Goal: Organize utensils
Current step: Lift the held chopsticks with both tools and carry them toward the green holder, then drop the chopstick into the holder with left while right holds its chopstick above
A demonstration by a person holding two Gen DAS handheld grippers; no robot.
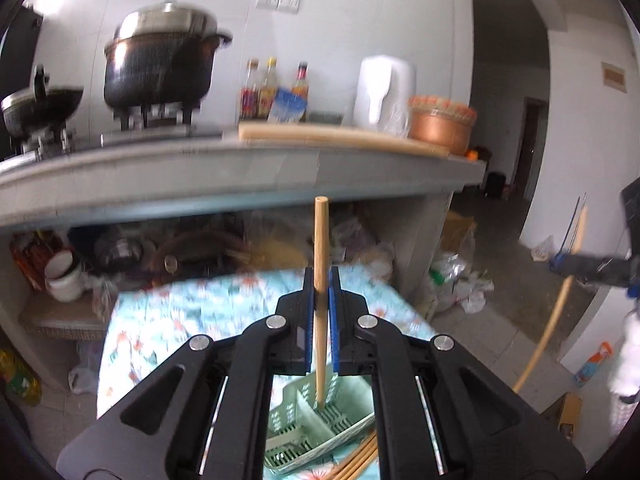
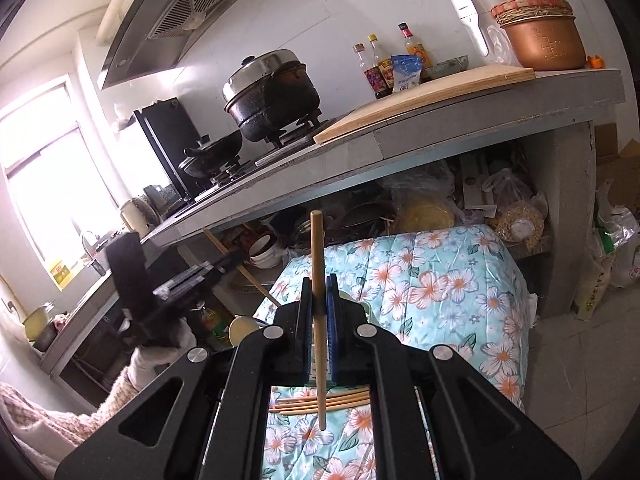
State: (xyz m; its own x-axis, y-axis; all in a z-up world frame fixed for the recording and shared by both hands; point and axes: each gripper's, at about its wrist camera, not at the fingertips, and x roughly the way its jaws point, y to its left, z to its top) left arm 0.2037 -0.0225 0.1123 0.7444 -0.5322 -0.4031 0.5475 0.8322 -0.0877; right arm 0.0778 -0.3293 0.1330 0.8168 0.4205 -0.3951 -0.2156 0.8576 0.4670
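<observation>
On the white kettle, unreadable lettering.

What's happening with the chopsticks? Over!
Left gripper shut on one chopstick. Right gripper shut on another chopstick. Organizer tray below left, unobstructed.

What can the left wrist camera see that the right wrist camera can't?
Only the left wrist view shows the green utensil basket under its gripper. Only the right wrist view shows the range hood and the bright window. Both show a chopstick clamped upright in shut jaws, the loose chopsticks on the flowery cloth, the big black pot and the white kettle.
</observation>
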